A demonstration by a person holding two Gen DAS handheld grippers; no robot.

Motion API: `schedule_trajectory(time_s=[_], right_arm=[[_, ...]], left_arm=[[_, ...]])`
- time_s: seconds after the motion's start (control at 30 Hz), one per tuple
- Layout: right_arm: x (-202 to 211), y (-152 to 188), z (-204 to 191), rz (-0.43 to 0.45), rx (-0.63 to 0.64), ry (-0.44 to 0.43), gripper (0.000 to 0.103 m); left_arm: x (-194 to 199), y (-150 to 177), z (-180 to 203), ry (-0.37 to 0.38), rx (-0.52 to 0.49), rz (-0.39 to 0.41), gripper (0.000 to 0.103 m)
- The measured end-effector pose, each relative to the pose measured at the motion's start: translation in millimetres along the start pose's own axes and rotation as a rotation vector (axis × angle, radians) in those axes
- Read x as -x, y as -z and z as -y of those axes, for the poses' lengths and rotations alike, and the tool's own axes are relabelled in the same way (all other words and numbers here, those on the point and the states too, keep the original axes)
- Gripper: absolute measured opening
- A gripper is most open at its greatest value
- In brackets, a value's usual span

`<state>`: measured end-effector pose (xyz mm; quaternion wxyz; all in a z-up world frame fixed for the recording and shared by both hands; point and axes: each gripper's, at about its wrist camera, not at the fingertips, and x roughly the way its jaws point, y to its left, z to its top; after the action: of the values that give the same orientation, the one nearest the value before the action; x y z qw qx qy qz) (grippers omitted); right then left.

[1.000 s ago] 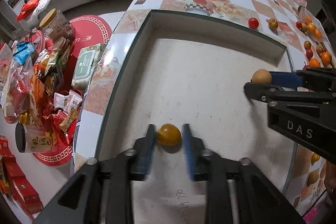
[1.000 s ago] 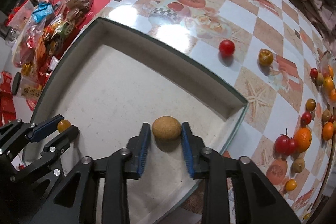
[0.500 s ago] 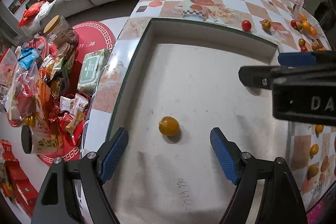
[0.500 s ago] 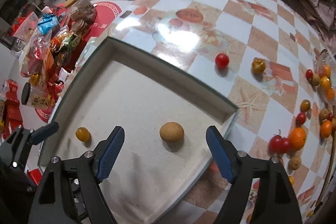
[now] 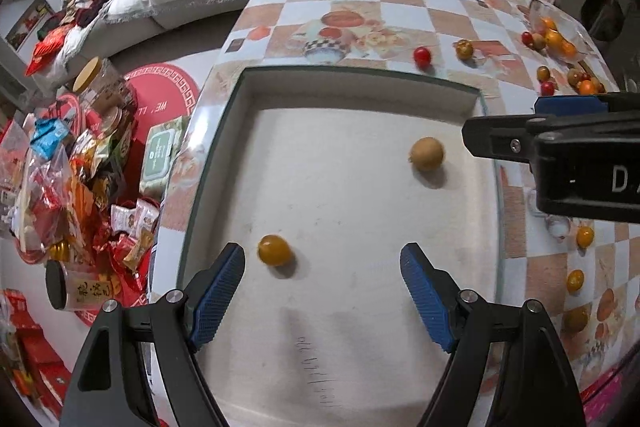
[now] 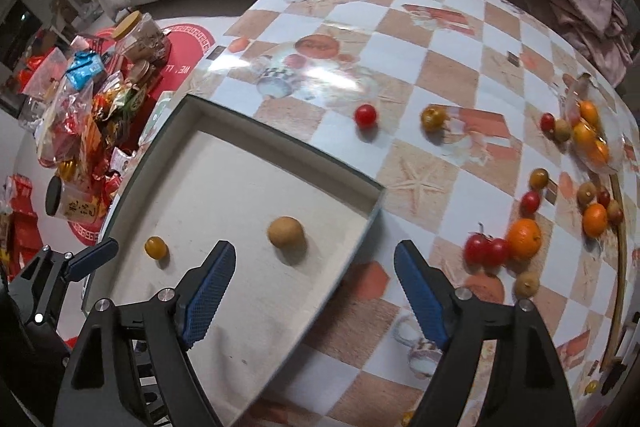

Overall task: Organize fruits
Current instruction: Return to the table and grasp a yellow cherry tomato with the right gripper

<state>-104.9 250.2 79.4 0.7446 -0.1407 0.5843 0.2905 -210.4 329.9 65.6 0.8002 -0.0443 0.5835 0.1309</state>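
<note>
A shallow white tray (image 5: 360, 77) sits on the checkered table. In it lie a small yellow-orange fruit (image 5: 274, 250) and a round brown fruit (image 5: 427, 154). My left gripper (image 5: 322, 261) hangs open above the tray; the yellow fruit lies just inside its left finger, untouched. In the right wrist view my right gripper (image 6: 315, 255) is open too, above the tray's near corner, with the brown fruit (image 6: 285, 231) lying free just beyond its left finger. The yellow fruit (image 6: 155, 247) shows there as well, beside one of the left gripper's fingers (image 6: 94, 255).
Loose fruit lies on the table right of the tray: a red tomato (image 6: 365, 115), a yellow one (image 6: 433, 117), an orange (image 6: 524, 235) and several more. A clear bag (image 6: 588, 131) holds more fruit. Snack packets (image 5: 72, 179) litter the floor left of the table.
Both grippers have opened wide, let go of their fruits and lifted away. The yellow and the brown fruit now rest on the tray floor.
</note>
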Motion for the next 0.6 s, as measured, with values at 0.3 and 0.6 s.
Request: schedule_trajectory(time_s=[0.3,0.6], right_arm=[[17.8,22.4,48.9,0.019,-0.098,0.029,0.084],[35.4,77.1,130.2,0.015,-0.292,0.099,0.084]], left_arm=[[10.4,-16.6,46.6,0.037,-0.087,0.021,0.081],[19.1,-37.1,112.6,0.105,-0.197,0.048,0.081]])
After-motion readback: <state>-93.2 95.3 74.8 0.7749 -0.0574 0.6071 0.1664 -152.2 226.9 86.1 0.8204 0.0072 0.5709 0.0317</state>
